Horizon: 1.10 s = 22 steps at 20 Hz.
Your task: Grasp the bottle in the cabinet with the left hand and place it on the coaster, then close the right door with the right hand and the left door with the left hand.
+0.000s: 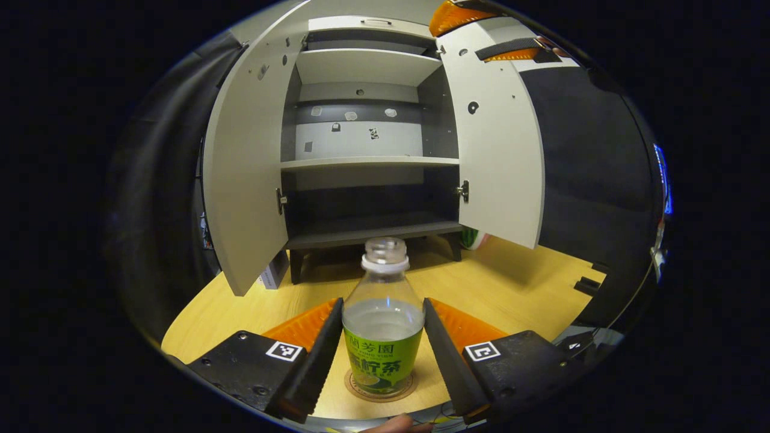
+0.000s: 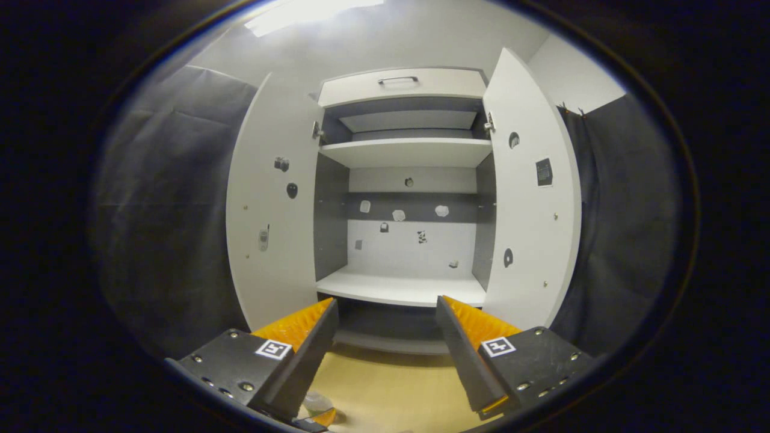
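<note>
The bottle (image 1: 383,325) is standing upright on the round coaster (image 1: 380,385), which is lying on the wooden table (image 1: 517,288) near its front edge; most of the coaster is being hidden by the bottle's base. The left gripper (image 1: 383,355) is flanking the bottle, its fingers (image 1: 316,355) sitting right against the sides, though whether they are pressing or merely beside it is hard to tell. Behind, the cabinet (image 1: 367,162) is standing with its left door (image 1: 243,180) and right door (image 1: 499,150) both swung wide. In the right gripper view, the right gripper (image 2: 385,355) is hovering with its jaws spread apart and holding nothing, facing the cabinet's shelves (image 2: 400,288); the marks on the back panel are too small to make out.
</note>
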Each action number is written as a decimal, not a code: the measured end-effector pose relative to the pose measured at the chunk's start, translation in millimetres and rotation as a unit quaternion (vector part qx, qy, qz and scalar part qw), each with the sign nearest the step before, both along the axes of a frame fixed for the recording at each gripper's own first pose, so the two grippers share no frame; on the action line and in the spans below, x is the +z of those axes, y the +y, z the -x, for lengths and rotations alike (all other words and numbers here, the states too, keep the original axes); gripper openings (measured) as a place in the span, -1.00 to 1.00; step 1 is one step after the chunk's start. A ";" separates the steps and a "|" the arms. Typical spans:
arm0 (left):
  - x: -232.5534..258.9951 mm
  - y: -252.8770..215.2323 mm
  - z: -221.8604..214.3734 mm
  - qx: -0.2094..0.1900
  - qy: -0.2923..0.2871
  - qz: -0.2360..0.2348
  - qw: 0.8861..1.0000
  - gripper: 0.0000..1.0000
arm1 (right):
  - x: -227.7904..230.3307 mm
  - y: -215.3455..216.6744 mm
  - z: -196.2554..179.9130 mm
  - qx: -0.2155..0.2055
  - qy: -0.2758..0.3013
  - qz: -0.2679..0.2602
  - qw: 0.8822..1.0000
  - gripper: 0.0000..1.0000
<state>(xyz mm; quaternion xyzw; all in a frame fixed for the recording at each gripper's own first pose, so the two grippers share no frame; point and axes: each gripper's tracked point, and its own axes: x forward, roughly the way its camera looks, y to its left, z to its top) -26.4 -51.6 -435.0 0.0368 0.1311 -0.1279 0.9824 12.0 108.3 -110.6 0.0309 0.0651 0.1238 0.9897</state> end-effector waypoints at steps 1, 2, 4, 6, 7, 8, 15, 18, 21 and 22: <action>1.1 -1.0 2.5 -0.004 0.000 0.001 1.000 0.66 | 0.6 -0.8 1.3 0.002 -0.001 0.002 1.000 0.97; 3.4 -1.8 3.8 -0.006 -0.001 -0.002 1.000 0.67 | 0.7 -2.7 1.7 0.001 -0.003 0.004 1.000 0.97; 4.1 0.7 5.5 -0.007 0.002 -0.012 1.000 0.67 | 0.2 -7.9 4.5 -0.002 -0.004 0.006 1.000 0.97; 9.0 -0.1 7.4 -0.010 0.004 -0.017 1.000 0.68 | 0.6 -14.6 6.5 -0.007 -0.003 0.003 1.000 0.98; 11.8 0.5 8.3 -0.010 0.003 -0.021 1.000 0.68 | 1.7 -18.6 8.4 -0.010 -0.003 0.002 1.000 0.97; 15.0 0.2 8.4 -0.012 0.003 -0.024 1.000 0.68 | 2.9 -23.0 11.5 -0.015 -0.005 0.001 1.000 0.97; 71.6 -2.5 11.7 -0.012 -0.019 -0.009 1.000 0.70 | 34.0 -50.0 38.8 -0.040 -0.030 -0.040 0.998 0.98; 111.1 -3.3 16.2 -0.007 -0.030 0.004 1.000 0.70 | 46.2 -60.3 48.4 -0.042 -0.043 -0.041 0.997 0.97; 170.8 -5.4 19.0 -0.005 -0.069 0.008 0.998 0.70 | 49.1 -77.9 52.1 -0.061 -0.044 -0.025 0.997 0.97; 185.6 -6.8 19.3 -0.010 -0.077 0.008 0.997 0.69 | 49.5 -82.9 53.3 -0.067 -0.045 -0.025 0.996 0.97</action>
